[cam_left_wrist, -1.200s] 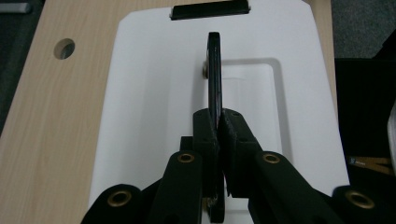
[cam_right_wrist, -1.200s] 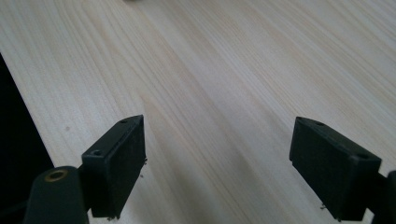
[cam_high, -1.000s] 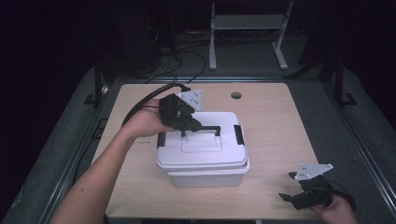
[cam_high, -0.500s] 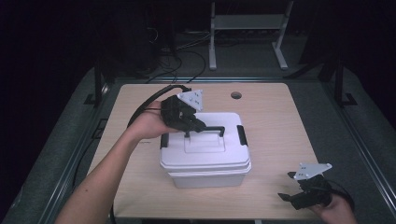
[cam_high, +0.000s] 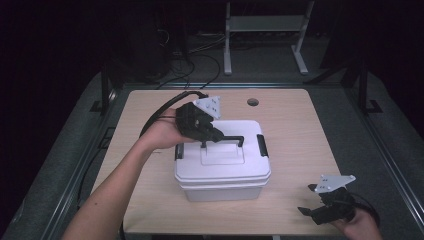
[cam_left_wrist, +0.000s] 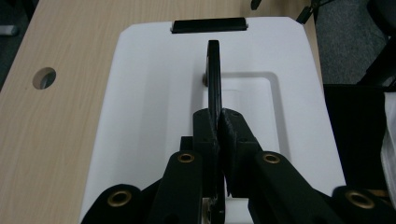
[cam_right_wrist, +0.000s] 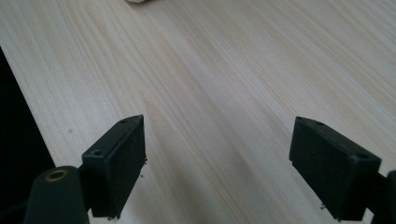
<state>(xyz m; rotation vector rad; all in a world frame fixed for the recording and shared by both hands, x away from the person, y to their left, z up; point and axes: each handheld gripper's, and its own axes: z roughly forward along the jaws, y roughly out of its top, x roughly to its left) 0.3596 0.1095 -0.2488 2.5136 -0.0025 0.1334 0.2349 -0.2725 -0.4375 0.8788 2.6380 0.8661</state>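
High view first: a pale wood-grain table carries a smooth, rounded white plastic box at its middle, with black end latches. The left gripper has its fingers clamped on the thin black handle, raised upright above the recessed lid. Gripped near one end, the bar could twist or slip free if lifted, and the box would likely swing. The right gripper rests at the near right corner, fingers wide apart.
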